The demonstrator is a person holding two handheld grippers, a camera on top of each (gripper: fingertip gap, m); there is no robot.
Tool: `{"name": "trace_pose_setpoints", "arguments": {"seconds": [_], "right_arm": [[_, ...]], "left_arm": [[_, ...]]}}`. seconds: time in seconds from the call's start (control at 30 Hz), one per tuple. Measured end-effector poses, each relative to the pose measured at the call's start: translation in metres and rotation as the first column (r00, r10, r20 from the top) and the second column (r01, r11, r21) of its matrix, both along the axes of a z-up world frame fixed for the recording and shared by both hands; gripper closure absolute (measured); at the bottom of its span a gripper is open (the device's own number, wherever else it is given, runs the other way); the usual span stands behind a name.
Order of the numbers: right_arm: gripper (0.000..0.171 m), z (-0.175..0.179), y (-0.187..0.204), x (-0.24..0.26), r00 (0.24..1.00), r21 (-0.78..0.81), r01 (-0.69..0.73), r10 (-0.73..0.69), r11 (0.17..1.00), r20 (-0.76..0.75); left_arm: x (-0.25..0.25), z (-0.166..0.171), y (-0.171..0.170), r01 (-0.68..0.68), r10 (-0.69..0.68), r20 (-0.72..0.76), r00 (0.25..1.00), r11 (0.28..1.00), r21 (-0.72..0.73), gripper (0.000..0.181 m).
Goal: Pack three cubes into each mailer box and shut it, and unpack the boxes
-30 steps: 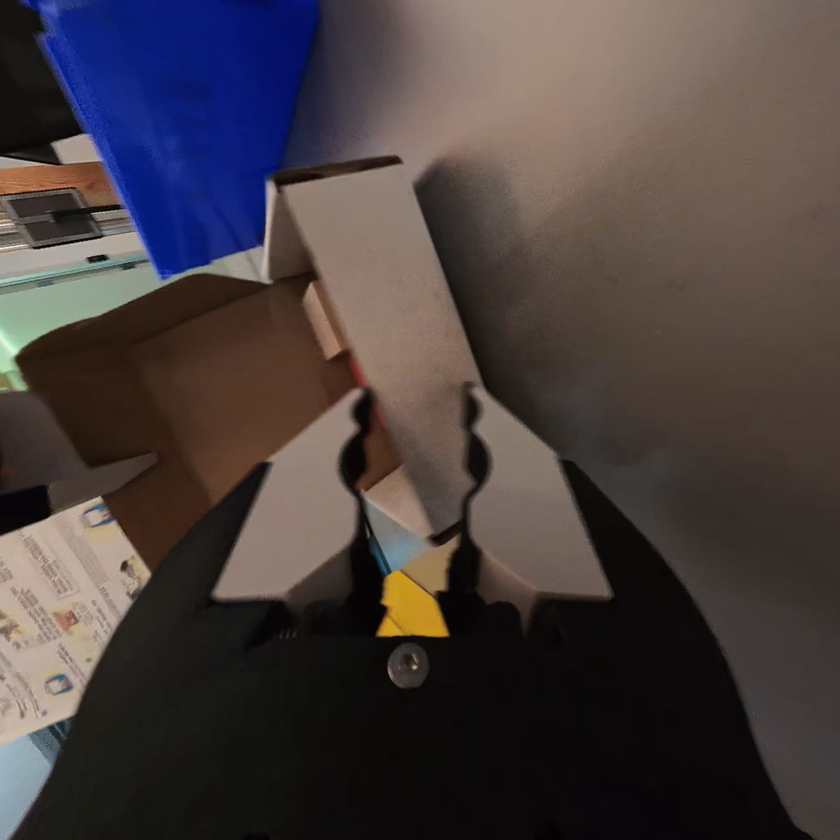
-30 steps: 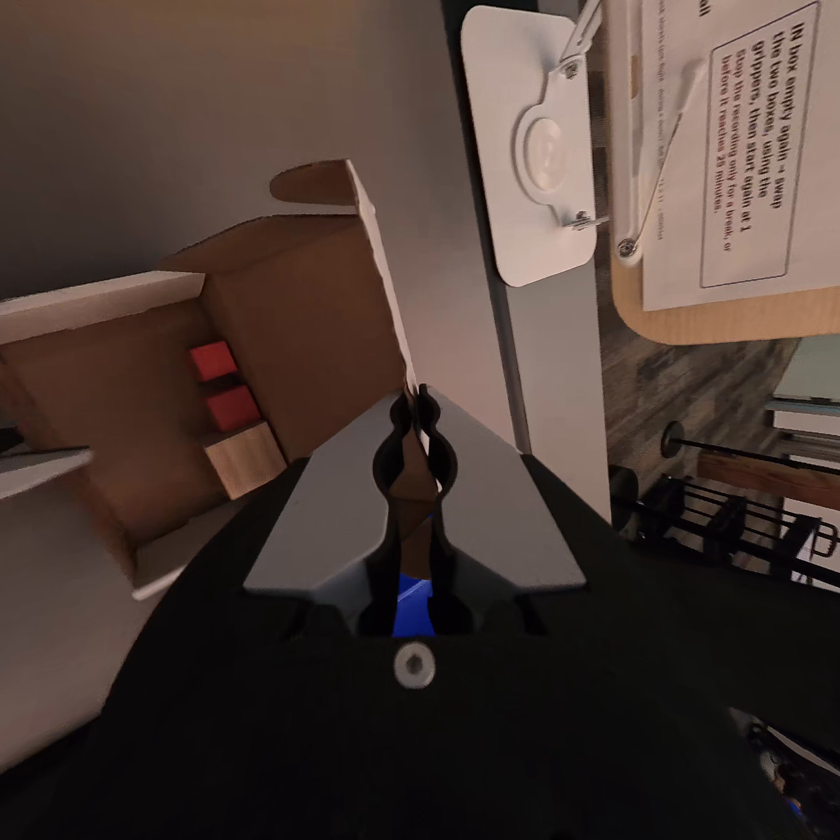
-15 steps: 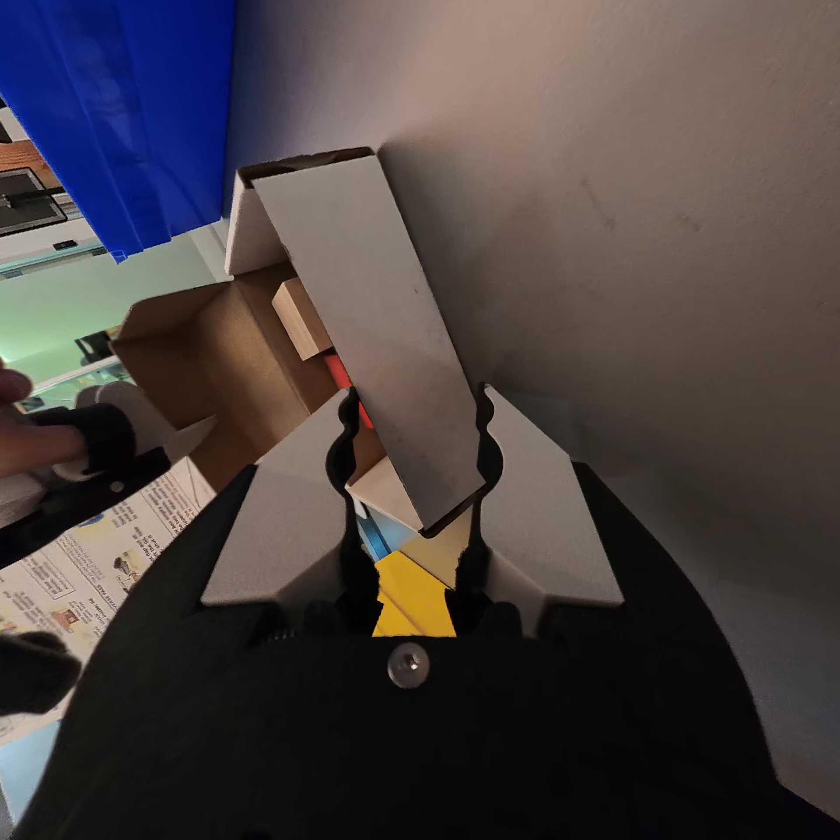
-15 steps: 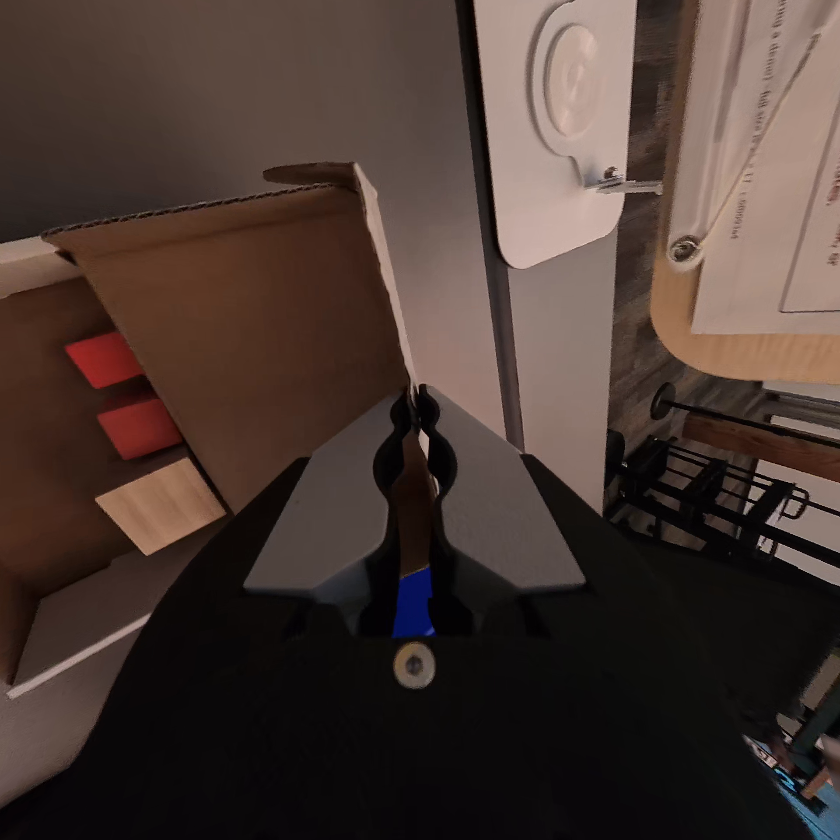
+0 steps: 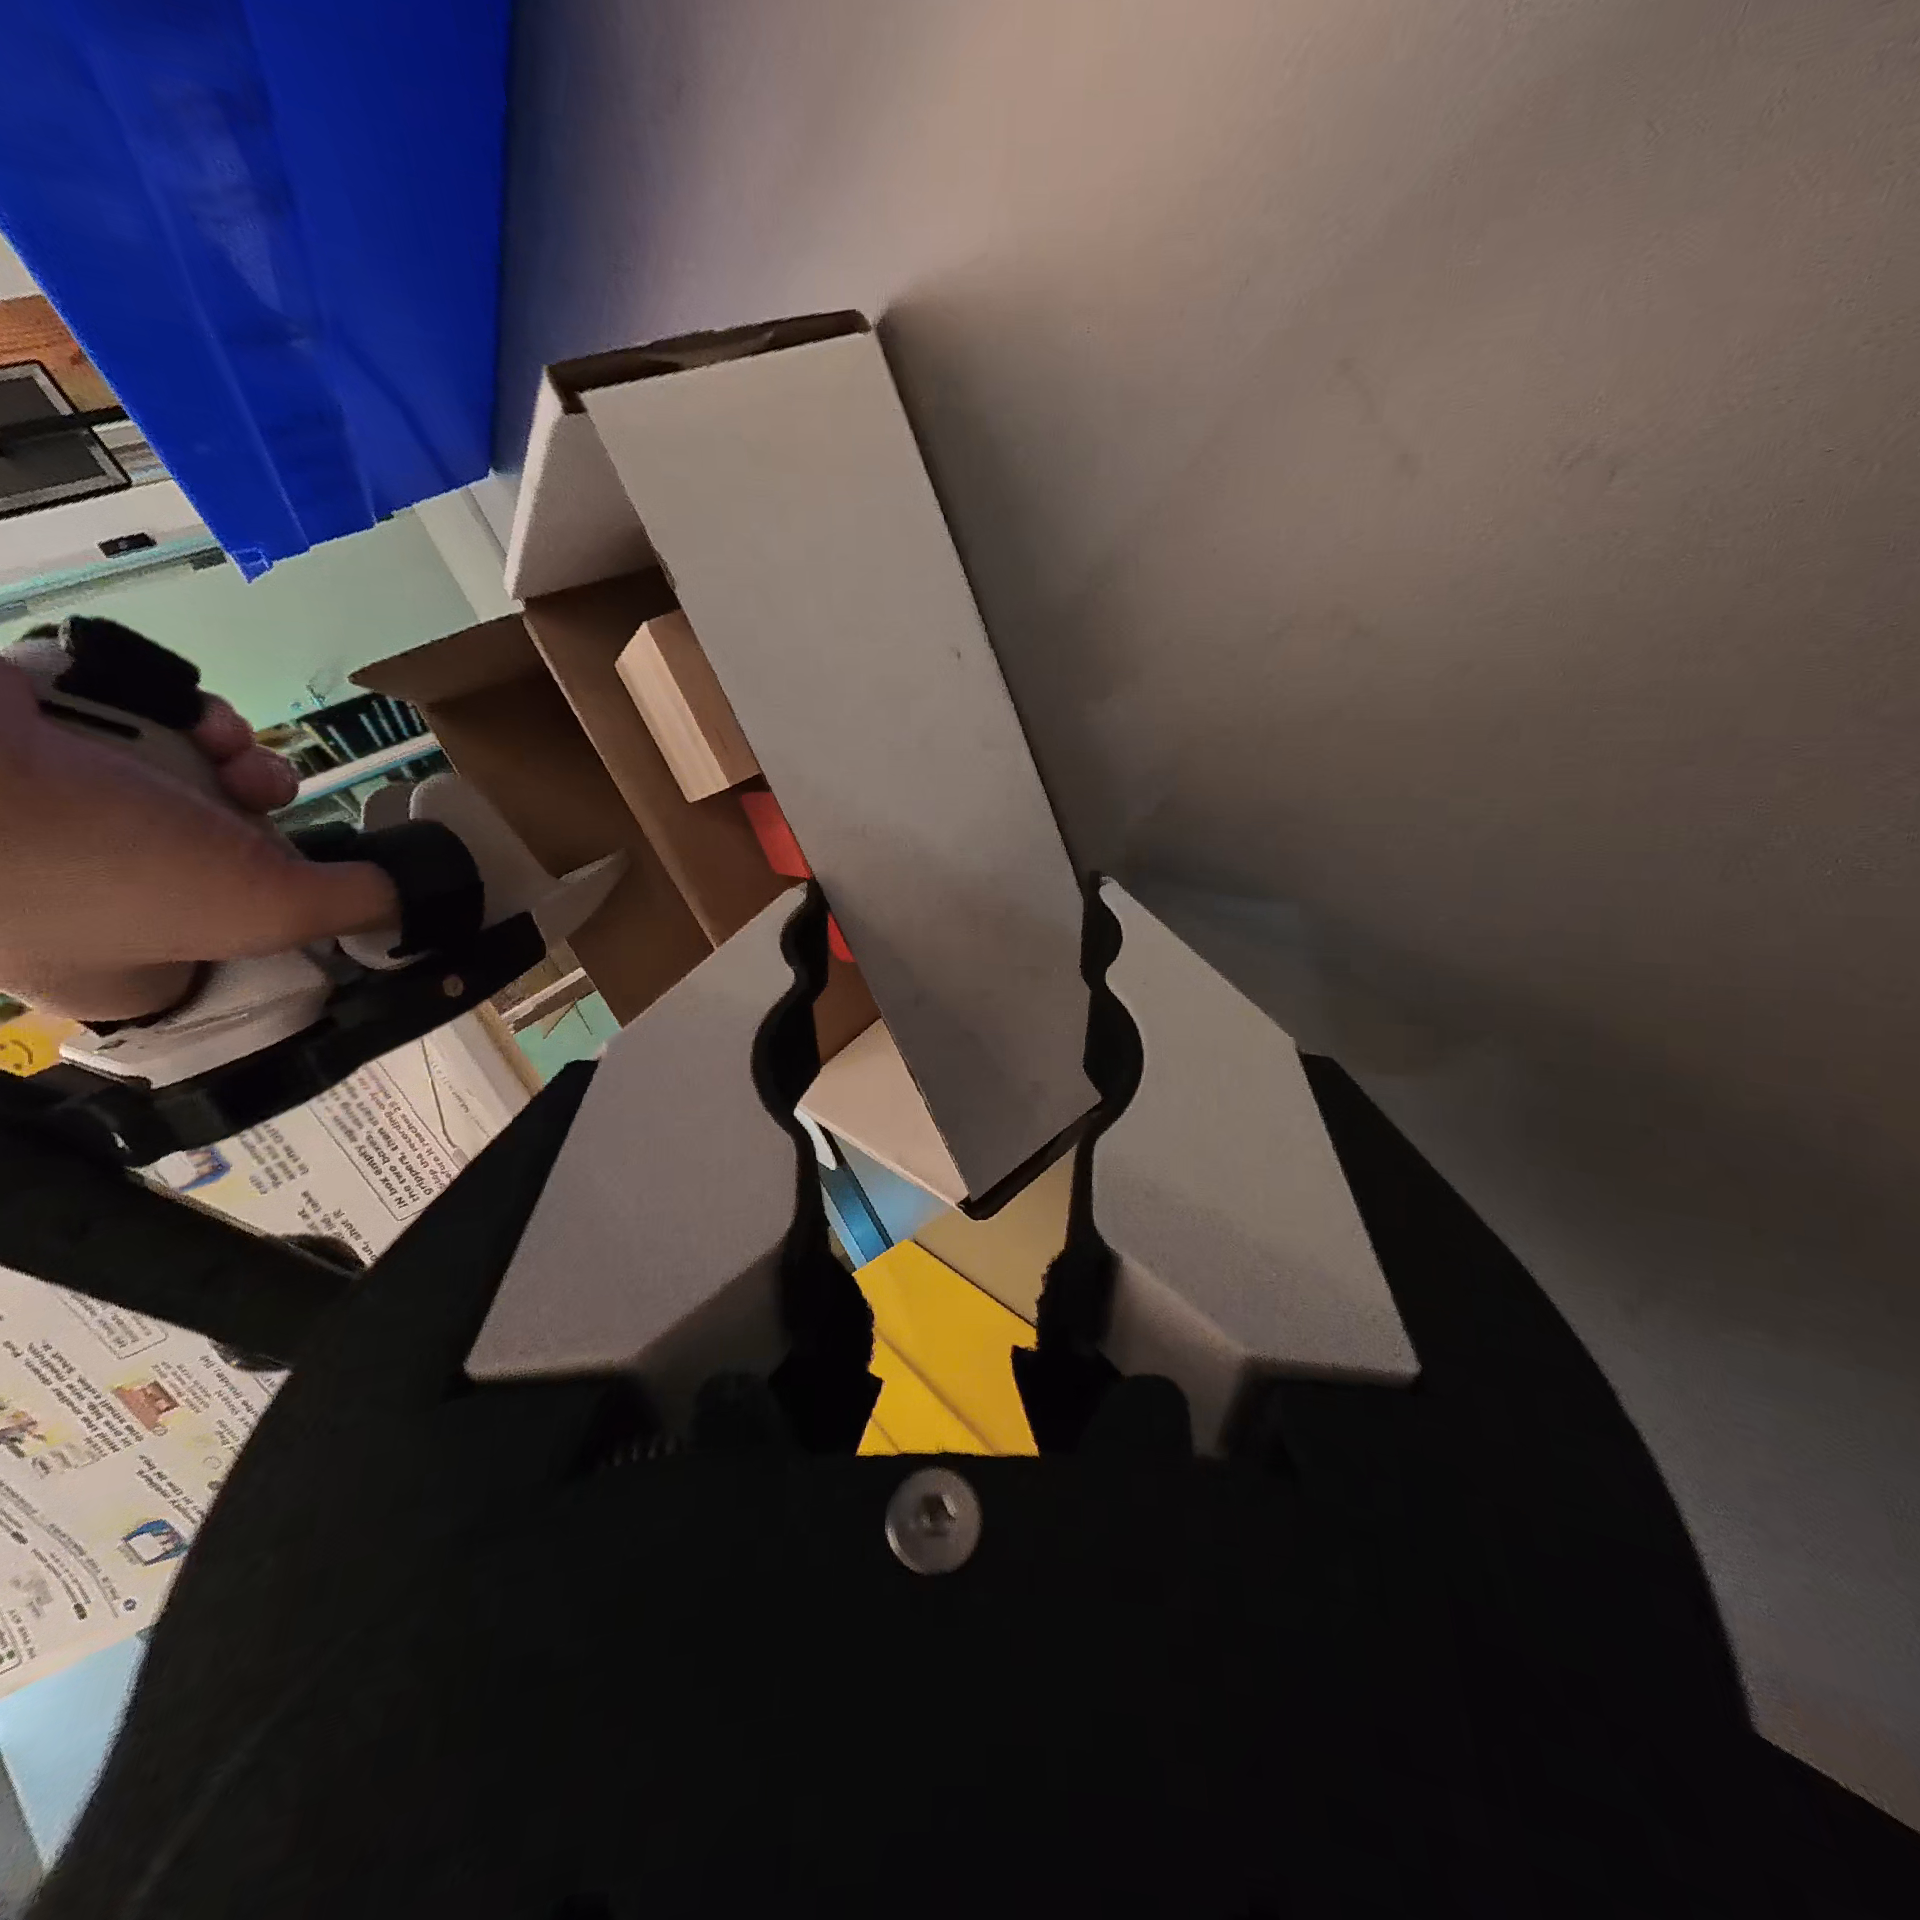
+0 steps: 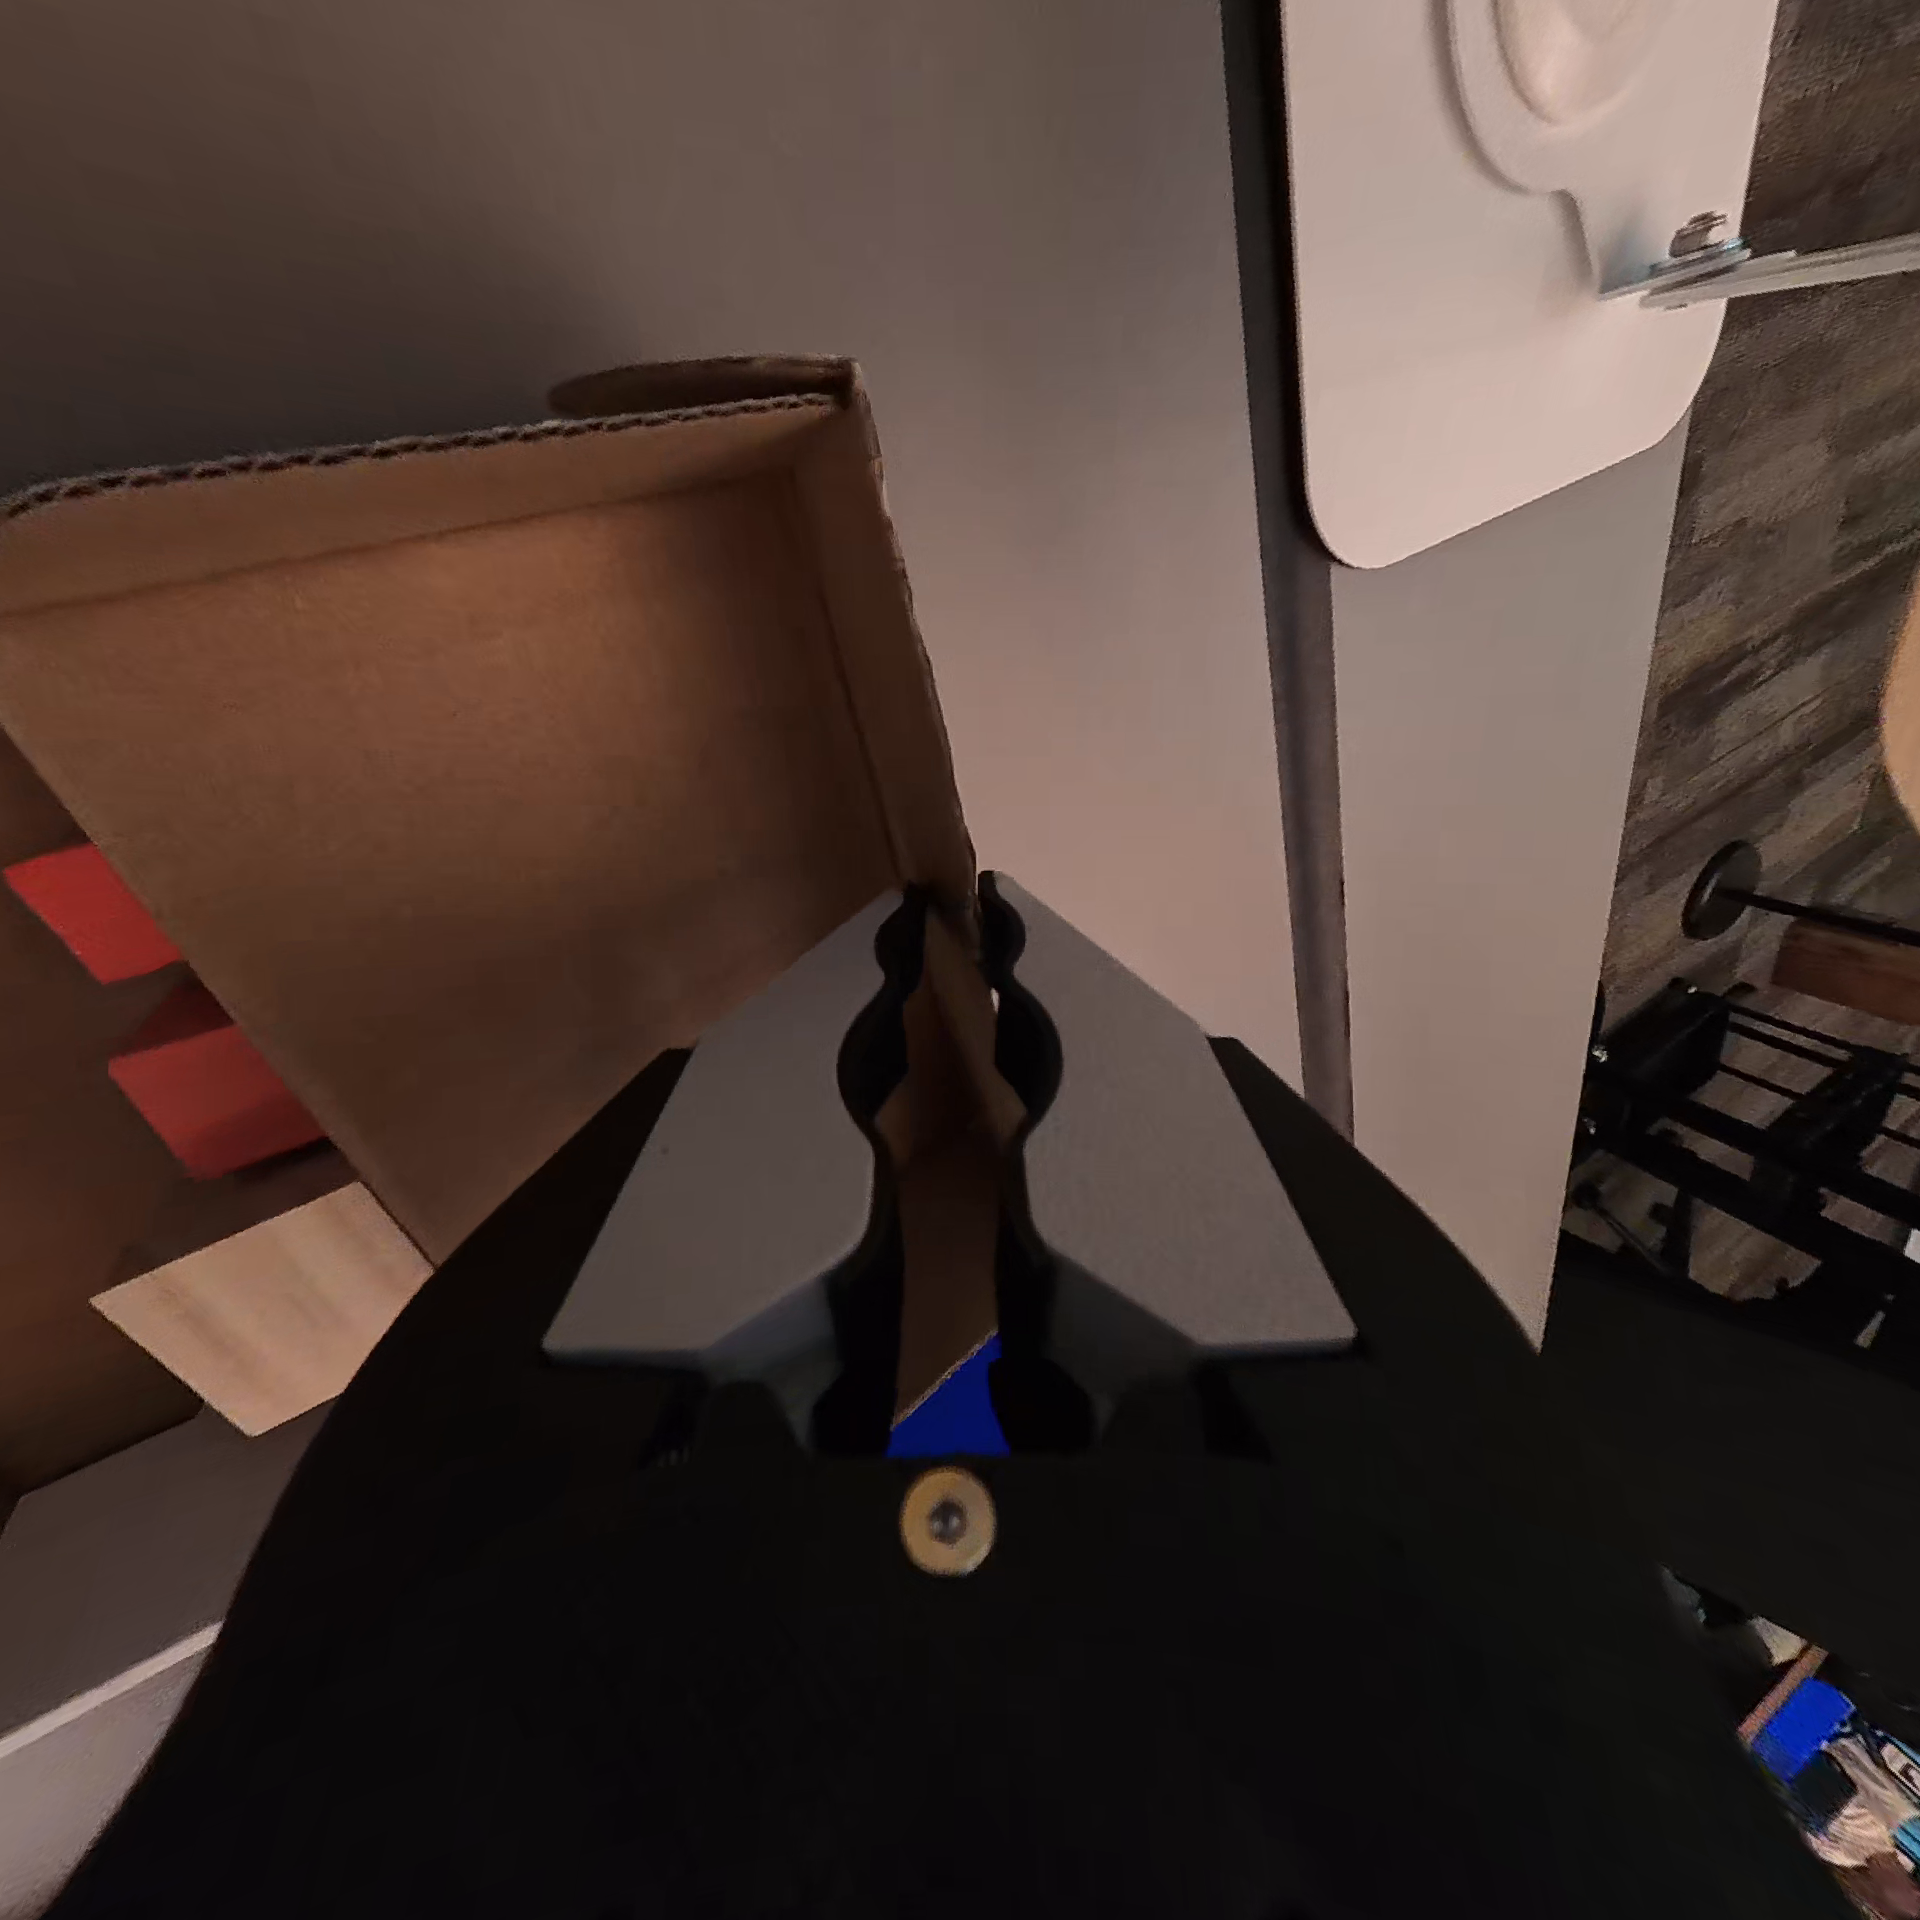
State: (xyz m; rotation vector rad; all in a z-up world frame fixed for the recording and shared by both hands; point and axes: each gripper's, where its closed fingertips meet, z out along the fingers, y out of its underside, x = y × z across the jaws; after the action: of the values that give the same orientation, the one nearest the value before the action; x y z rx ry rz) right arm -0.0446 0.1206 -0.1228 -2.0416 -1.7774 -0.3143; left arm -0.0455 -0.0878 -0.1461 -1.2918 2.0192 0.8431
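Note:
A mailer box (image 5: 831,644), white outside and brown inside, lies open on the grey table (image 5: 1455,520). My left gripper (image 5: 951,894) is shut on its white side wall. A wooden cube (image 5: 686,707) and a red cube (image 5: 774,831) show inside. My right gripper (image 6: 951,894) is shut on the side flap of the brown lid (image 6: 468,779), which stands tilted over the box. Below the lid I see two red cubes (image 6: 197,1091) and the wooden cube (image 6: 260,1299). The right gripper also shows in the left wrist view (image 5: 468,862), held by a hand (image 5: 125,852).
A blue bin (image 5: 260,260) stands beyond the box. A printed sheet (image 5: 83,1455) and a yellow object (image 5: 935,1340) lie near the left gripper. A white plate with a metal bracket (image 6: 1455,260) sits by the table's edge; floor and a black rack (image 6: 1766,1091) lie beyond. Tip to tip, the grippers are about 20 cm apart. The right gripper is farther from the wooden cube (image 6: 260,1299), some 12 cm, than the left, some 7 cm. It turns up in the left wrist view (image 5: 678,739) as well.
The right gripper has swung the lid further over the box, so it hides more of the inside. The hand and right gripper have come into the left wrist view. Both grips are unchanged.

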Motion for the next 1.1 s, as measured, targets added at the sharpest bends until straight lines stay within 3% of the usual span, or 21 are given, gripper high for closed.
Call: {"name": "trace_pose_setpoints", "arguments": {"seconds": [0.23, 0.43, 0.57, 0.73, 0.83, 0.93, 1.0, 1.1], "right_arm": [[0.158, 0.01, 0.003, 0.001, 1.0, 0.068, -0.018, 0.019, 0.998, -0.014], [0.137, 0.03, -0.001, -0.001, 0.997, 0.126, -0.042, 0.049, 0.991, -0.055], [0.129, 0.06, -0.008, 0.001, 0.993, 0.199, -0.075, 0.092, 0.977, -0.08], [0.111, 0.111, -0.034, 0.004, 0.972, 0.352, -0.123, 0.185, 0.928, -0.147], [0.113, 0.128, -0.073, 0.006, 0.935, 0.406, -0.218, 0.309, 0.888, -0.176], [0.124, 0.11, -0.123, 0.01, 0.875, 0.287, -0.346, 0.417, 0.893, -0.244], [0.121, 0.079, -0.144, 0.02, 0.887, 0.111, -0.36, 0.377, 0.926, -0.268], [0.117, 0.041, -0.147, 0.036, 0.917, 0.009, -0.351, 0.346, 0.936, -0.199]], "left_arm": [[-0.001, 0.0, 0.002, -0.002, 0.002, -0.008, 1.0, 1.0, 0.011, 0.134], [0.002, 0.002, 0.0, -0.007, 0.007, 0.028, 1.0, 1.0, -0.016, 0.134], [0.009, 0.005, -0.004, -0.005, 0.007, 0.072, 0.997, 0.999, -0.034, 0.121], [0.026, 0.023, -0.019, 0.043, -0.031, 0.18, 0.983, 0.997, -0.058, 0.114], [0.029, 0.03, -0.032, 0.066, -0.051, 0.186, 0.981, 0.995, -0.077, 0.113], [0.03, 0.028, -0.042, 0.078, -0.064, 0.156, 0.986, 0.993, -0.089, 0.114], [0.031, 0.024, -0.046, 0.08, -0.068, 0.127, 0.99, 0.993, -0.092, 0.113], [0.032, 0.018, -0.048, 0.082, -0.074, 0.097, 0.993, 0.993, -0.085, 0.113]]}}
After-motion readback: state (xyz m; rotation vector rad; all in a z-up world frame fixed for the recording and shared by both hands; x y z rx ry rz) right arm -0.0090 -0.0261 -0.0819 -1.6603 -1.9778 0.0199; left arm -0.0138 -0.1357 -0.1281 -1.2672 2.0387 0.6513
